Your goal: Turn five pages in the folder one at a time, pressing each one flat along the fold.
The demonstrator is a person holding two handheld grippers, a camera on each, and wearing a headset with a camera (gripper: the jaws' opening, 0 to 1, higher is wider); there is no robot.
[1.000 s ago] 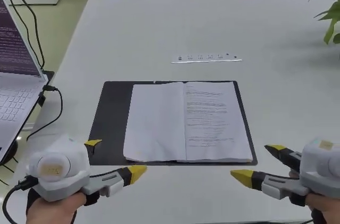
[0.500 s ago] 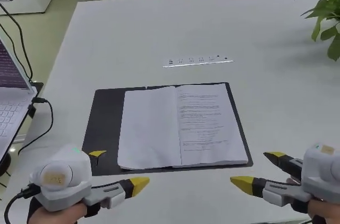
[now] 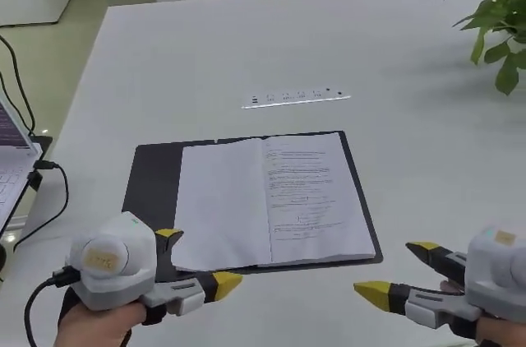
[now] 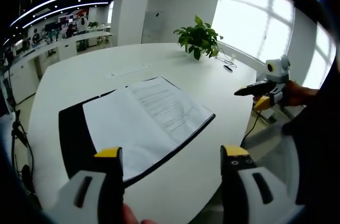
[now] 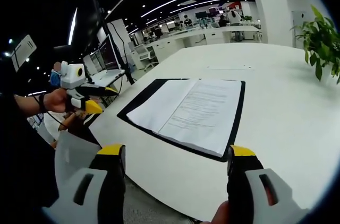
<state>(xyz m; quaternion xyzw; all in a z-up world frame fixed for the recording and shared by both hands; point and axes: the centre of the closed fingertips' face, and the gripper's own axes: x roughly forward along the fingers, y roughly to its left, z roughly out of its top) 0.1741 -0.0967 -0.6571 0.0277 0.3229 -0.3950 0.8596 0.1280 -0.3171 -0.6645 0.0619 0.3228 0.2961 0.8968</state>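
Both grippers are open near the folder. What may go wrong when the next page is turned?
The right gripper may pinch several sheets of the printed stack at once, since they lie tight together. The folder lies loose on the smooth table, so a pull may slide it unless the left gripper holds it.

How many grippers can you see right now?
2. The left white-and-grey hand-held gripper with yellow tips hovers at the black folder's near left corner; the right one hovers off its near right corner.

Head view overhead, both gripper views low, opposite sides, sharing folder (image 3: 271, 199)
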